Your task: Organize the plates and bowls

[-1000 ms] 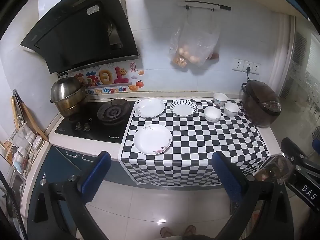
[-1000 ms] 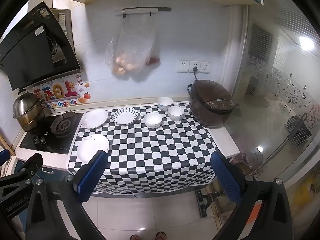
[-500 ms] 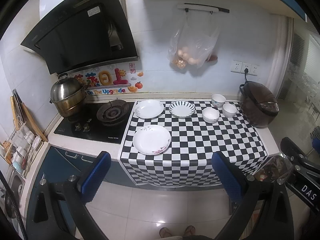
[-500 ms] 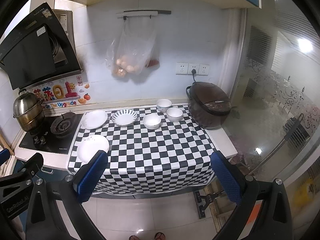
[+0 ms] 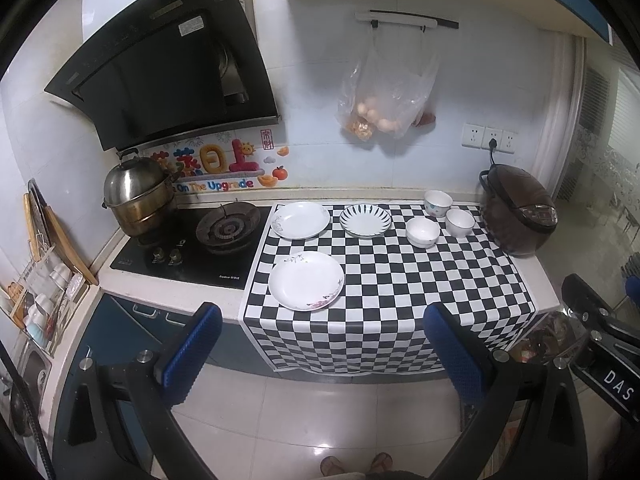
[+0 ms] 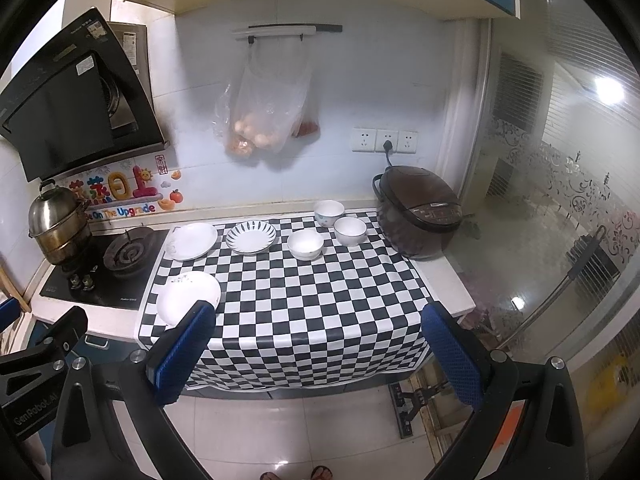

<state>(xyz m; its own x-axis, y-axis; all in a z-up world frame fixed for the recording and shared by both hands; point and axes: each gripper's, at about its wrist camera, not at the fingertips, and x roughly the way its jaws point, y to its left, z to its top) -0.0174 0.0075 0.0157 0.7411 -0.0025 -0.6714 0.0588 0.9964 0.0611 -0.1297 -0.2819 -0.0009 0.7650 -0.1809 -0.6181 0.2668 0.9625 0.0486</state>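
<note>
On the checkered cloth (image 5: 400,280) lie a large white plate (image 5: 306,280) near the front, a white plate (image 5: 302,220) and a striped plate (image 5: 365,220) behind it. Three white bowls (image 5: 423,232) (image 5: 460,223) (image 5: 438,202) cluster at the back right. The same plates (image 6: 188,294) (image 6: 251,237) and bowls (image 6: 305,244) show in the right wrist view. My left gripper (image 5: 320,340) and right gripper (image 6: 316,340) are both open and empty, held back from the counter above the floor.
A gas hob (image 5: 228,229) with a steel pot (image 5: 136,196) is left of the cloth. A brown rice cooker (image 5: 520,216) stands at the right end. A bag of food (image 5: 384,96) hangs on the wall. A person's feet (image 5: 352,470) stand below.
Both views have shifted slightly, the counter sitting a little lower in the frames. The plates and bowls have not moved, and both grippers stay open.
</note>
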